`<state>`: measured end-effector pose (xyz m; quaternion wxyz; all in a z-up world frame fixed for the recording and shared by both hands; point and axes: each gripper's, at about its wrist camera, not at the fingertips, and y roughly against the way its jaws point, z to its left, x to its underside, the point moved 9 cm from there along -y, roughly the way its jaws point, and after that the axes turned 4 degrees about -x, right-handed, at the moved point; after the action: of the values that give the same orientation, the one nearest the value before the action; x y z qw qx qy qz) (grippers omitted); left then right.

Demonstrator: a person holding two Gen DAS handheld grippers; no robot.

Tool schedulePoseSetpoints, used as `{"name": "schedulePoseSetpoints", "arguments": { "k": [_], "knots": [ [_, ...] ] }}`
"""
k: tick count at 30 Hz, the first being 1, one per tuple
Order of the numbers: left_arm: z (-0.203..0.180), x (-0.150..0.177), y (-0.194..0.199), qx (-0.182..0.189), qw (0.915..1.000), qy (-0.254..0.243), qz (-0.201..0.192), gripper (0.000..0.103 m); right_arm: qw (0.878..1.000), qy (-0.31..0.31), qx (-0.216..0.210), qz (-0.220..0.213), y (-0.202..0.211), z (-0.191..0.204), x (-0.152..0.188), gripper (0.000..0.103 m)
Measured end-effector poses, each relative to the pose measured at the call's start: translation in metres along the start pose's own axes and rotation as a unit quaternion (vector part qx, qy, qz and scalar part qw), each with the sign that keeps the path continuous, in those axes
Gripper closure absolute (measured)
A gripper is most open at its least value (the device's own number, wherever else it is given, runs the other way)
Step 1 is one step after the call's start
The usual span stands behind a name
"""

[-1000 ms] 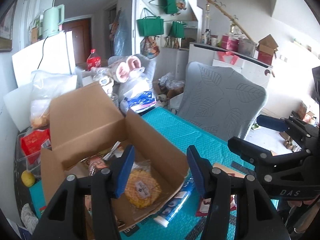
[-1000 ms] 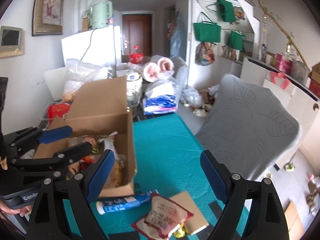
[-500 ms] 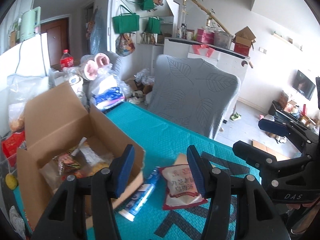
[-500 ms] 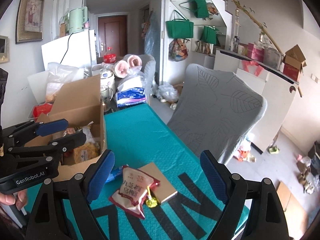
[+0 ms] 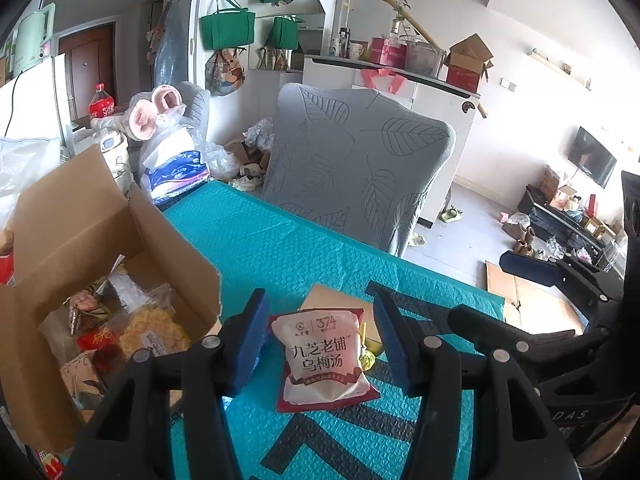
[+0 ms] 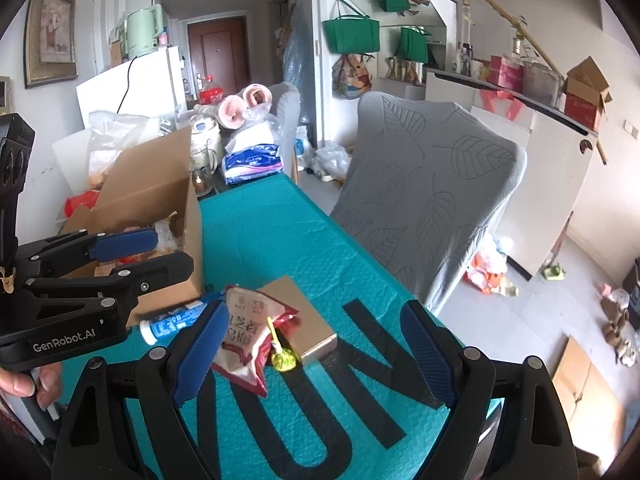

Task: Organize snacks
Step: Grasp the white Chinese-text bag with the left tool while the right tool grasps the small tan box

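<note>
Both the left gripper (image 5: 320, 332) and right gripper (image 6: 316, 354) hang spread wide, gripping nothing. The red-and-white plastic snack pouch (image 5: 322, 360) lies on the teal table cover (image 5: 280, 248), beside the open brown cardboard box (image 5: 120, 240) of snacks.

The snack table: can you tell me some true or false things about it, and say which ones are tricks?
1. The left claw is open, with the red and white snack bag seen between its fingers. True.
2. The cardboard box is closed and taped shut. False: its flaps are up and snack packets lie inside.
3. The snack bag rests partly on a flat brown box. True.
4. The right claw is squeezing the blue and white tube. False: that claw is open and holds nothing; the tube lies on the teal table cover by the cardboard box.
5. A small yellow wrapped sweet lies next to the snack bag. True.
</note>
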<state>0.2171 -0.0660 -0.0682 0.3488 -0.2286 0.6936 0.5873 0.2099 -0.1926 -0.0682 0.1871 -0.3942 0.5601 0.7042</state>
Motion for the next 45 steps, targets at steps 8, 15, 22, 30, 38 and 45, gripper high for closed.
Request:
{"name": "schedulePoseSetpoints", "arguments": {
  "k": [8, 15, 22, 30, 38, 45],
  "knots": [
    [-0.004, 0.008, -0.021, 0.015, 0.9996, 0.019, 0.015, 0.050, 1.000, -0.007, -0.011, 0.017, -0.014, -0.009, 0.018, 0.015],
    [-0.015, 0.028, -0.037, 0.016, 0.9991, -0.001, 0.039, 0.050, 0.998, -0.010, -0.041, 0.045, -0.031, -0.009, 0.037, 0.015],
    [-0.012, 0.056, -0.056, 0.034, 0.9963, 0.017, 0.077, 0.050, 0.996, 0.018, -0.063, 0.064, -0.044, -0.001, 0.053, 0.015],
    [-0.014, 0.071, -0.075, 0.026, 0.9945, 0.020, 0.099, 0.050, 0.993, 0.029, -0.077, 0.085, -0.061, -0.004, 0.068, 0.015],
    [0.004, 0.084, -0.092, -0.026, 0.9917, 0.045, 0.118, 0.050, 0.991, 0.033, -0.089, 0.090, -0.079, -0.012, 0.066, 0.015],
    [0.008, 0.087, -0.103, -0.040, 0.9921, 0.010, 0.118, 0.050, 0.987, 0.058, -0.106, 0.103, -0.104, -0.014, 0.061, 0.015]
  ]
}}
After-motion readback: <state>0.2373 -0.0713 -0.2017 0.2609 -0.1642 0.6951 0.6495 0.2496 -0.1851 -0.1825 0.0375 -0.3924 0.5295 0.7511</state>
